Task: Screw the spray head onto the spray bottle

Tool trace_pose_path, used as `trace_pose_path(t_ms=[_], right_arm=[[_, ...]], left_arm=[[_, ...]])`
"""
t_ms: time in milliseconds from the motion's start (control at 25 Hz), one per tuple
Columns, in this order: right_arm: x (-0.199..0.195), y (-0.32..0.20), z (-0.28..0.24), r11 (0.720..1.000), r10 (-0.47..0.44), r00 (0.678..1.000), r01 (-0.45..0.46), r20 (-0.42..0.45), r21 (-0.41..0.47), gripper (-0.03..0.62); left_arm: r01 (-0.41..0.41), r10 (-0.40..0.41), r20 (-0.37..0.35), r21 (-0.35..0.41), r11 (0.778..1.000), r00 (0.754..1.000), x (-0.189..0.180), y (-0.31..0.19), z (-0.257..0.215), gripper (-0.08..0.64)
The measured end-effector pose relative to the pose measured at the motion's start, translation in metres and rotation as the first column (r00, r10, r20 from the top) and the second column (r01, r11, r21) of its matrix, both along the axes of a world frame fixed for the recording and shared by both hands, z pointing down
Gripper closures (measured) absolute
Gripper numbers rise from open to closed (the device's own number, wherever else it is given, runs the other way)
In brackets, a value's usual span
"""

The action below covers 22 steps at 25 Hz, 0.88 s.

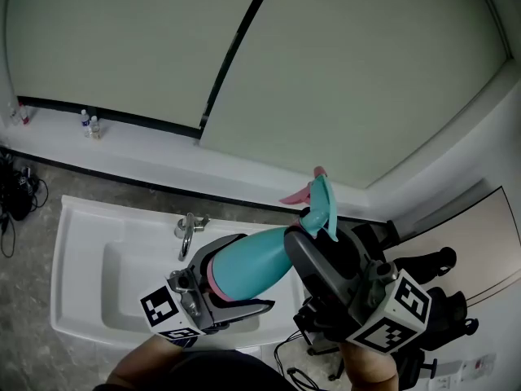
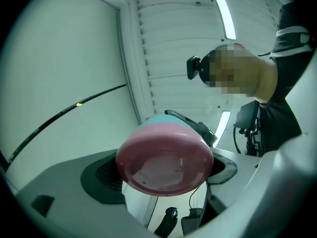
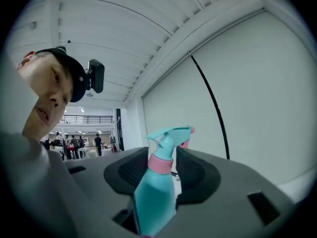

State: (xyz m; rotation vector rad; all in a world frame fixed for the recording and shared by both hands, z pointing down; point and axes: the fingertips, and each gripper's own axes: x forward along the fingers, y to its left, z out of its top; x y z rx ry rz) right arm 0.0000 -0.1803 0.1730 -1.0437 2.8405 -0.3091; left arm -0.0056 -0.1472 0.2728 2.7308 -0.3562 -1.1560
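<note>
A teal spray bottle (image 1: 252, 263) with a pink base lies tilted in the air between both grippers. Its teal spray head (image 1: 320, 200), with a pink nozzle and pink collar, sits on the neck and points up and away. My left gripper (image 1: 240, 279) is shut on the bottle's lower end; in the left gripper view the round pink base (image 2: 166, 165) faces the camera between the pads. My right gripper (image 1: 326, 239) is shut on the bottle's upper body near the neck. In the right gripper view the bottle (image 3: 154, 202) rises between the pads with the pink collar (image 3: 161, 163) above.
Below the grippers stands a white sink (image 1: 77, 251) with a metal tap (image 1: 189, 233). Small bottles (image 1: 89, 125) stand on the far ledge. Black office chairs (image 1: 431, 300) are at the right and cables (image 1: 16, 190) at the left. A pale wall rises behind.
</note>
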Motion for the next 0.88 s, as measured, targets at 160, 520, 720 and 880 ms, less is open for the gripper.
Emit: trace_pose_path(t_ms=[160,520,720,880], right_arm=[[0.0,0.015,-0.012,0.998,-0.049,0.999,0.049,0.007,0.035,0.439],[0.009,0.055,-0.038,0.967,-0.202,0.979,0.204,-0.028,0.15,0.43],[0.073,0.05,-0.081,0.901,-0.399,0.904,0.356,0.152,0.248,0.43],[0.063,0.037,-0.073,0.789,-0.614,0.751,0.577,0.244,0.212,0.394]], left_arm=[[-0.081,0.082,-0.066,0.007,0.997,0.994,-0.005,0.008,-0.01,0.103],[-0.201,0.208,-0.092,0.079,0.976,0.974,-0.012,0.023,-0.022,0.103],[-0.355,0.367,-0.106,0.112,0.928,0.924,-0.007,0.048,-0.027,0.103],[-0.494,0.508,-0.167,0.122,0.861,0.845,-0.001,0.063,-0.033,0.103]])
